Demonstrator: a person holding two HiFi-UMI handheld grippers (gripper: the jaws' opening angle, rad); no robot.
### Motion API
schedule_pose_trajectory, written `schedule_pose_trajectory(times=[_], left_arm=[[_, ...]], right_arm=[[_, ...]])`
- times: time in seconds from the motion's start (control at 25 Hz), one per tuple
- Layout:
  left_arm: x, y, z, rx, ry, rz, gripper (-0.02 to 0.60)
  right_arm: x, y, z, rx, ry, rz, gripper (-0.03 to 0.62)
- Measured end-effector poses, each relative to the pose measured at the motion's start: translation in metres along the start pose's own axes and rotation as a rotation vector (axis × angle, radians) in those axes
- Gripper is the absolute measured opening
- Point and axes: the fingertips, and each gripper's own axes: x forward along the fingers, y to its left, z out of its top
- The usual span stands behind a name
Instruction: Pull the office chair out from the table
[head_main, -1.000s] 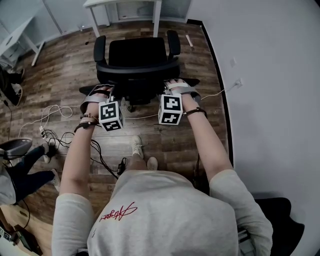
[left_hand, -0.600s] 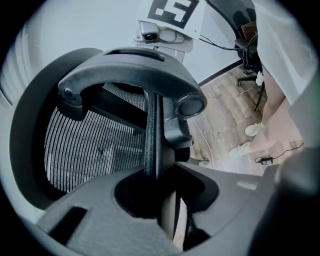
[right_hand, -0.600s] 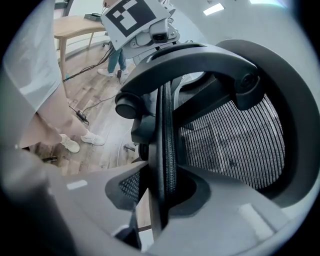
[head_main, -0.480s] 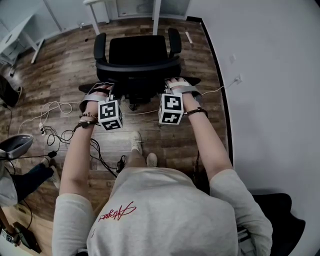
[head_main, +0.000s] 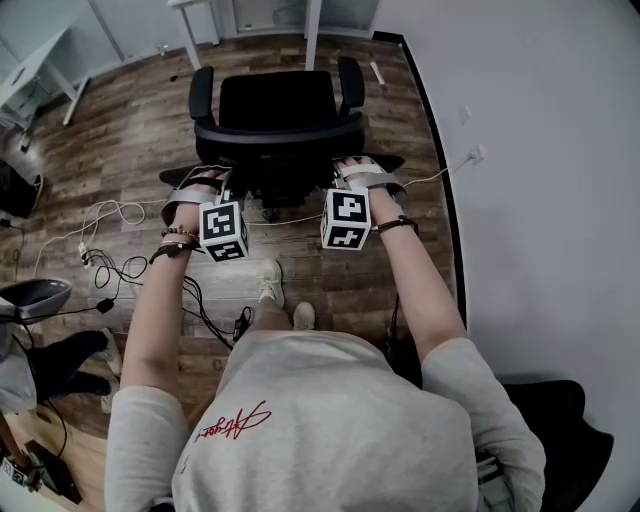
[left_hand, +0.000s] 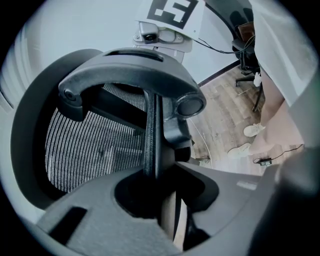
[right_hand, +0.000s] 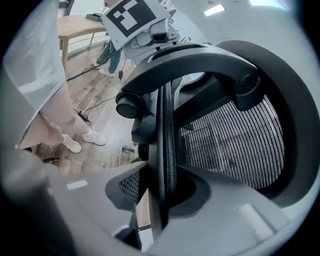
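The black office chair (head_main: 277, 100) stands on the wood floor, just in front of the legs of a white table (head_main: 313, 30) at the top of the head view. Both grippers hold its mesh backrest by the top frame. My left gripper (head_main: 212, 183) is shut on the frame's left part, and the thin backrest edge (left_hand: 152, 130) runs straight between its jaws (left_hand: 160, 200). My right gripper (head_main: 345, 172) is shut on the right part, clamping the edge (right_hand: 167, 130) between its jaws (right_hand: 162, 200). The pads themselves are hidden by the frame.
A white wall (head_main: 540, 150) runs close along the right. Loose cables (head_main: 120, 270) lie on the floor to the left. Another chair's base (head_main: 30, 295) and a seated person's legs (head_main: 60, 355) are at the lower left. A white desk (head_main: 25, 60) stands at the upper left.
The chair and both grippers have come slightly back from the table, towards me. The seated person's legs at the left have drawn back to the picture's edge.
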Motion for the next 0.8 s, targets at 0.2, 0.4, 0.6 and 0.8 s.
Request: schedule_pose_trajectory(times=[0.2, 0.4, 0.6, 0.8], left_arm=[[-0.0054, -0.0027, -0.0033, 0.001, -0.004, 0.001, 0.095], [-0.0083, -0.0036, -0.0026, 0.005, 0.0, 0.01, 0.096], [-0.0072, -0.003, -0.0025, 0.003, -0.002, 0.009, 0.097], [-0.008, -0.0002, -0.0043, 0.009, 0.001, 0.02, 0.1]], right_arm=[[-0.0034, 0.0024, 0.0048, -0.003, 0.006, 0.003, 0.103], [-0.0059, 0.006, 0.0057, -0.007, 0.002, -0.003, 0.103], [-0.0054, 0.0034, 0.0047, -0.011, 0.005, -0.012, 0.103], [-0.0069, 0.0019, 0.0071, -0.005, 0.004, -0.011, 0.103]])
